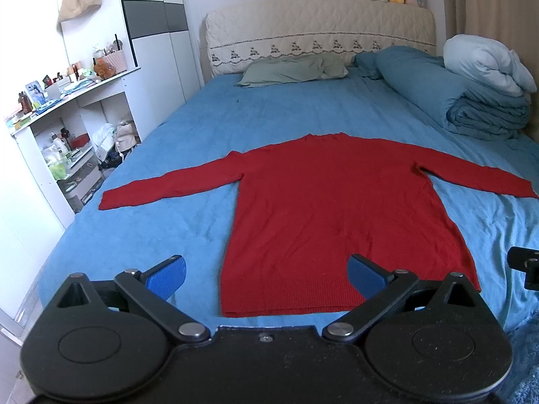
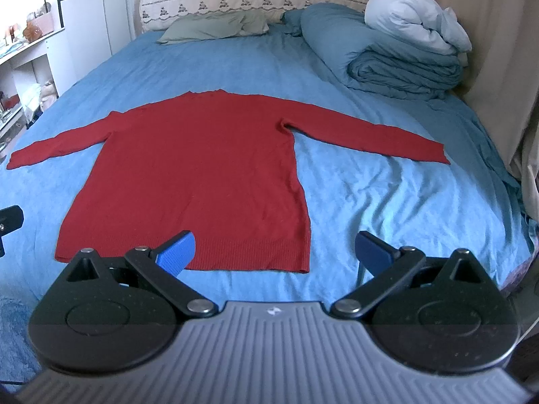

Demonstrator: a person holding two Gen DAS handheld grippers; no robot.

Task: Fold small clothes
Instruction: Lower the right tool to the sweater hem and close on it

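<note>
Red sweater (image 1: 337, 202) lying flat on the blue bed sheet (image 1: 286, 107), both sleeves spreading outward.

The rolled duvet (image 2: 397, 60) and green pillow (image 2: 215, 25) are sitting well apart, blocking nothing. The knit is looking soft, light and floppy, so pinching a cuff or hem corner seems best. The left gripper (image 1: 266, 277) and right gripper (image 2: 274, 252) are hovering near the hem, all 4 fingers spread wide, holding nothing.

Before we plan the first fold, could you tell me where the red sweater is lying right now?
In both wrist views the red sweater lies flat on the blue bedsheet, sleeves spread, hem toward the open grippers, neck toward the green pillow.
</note>
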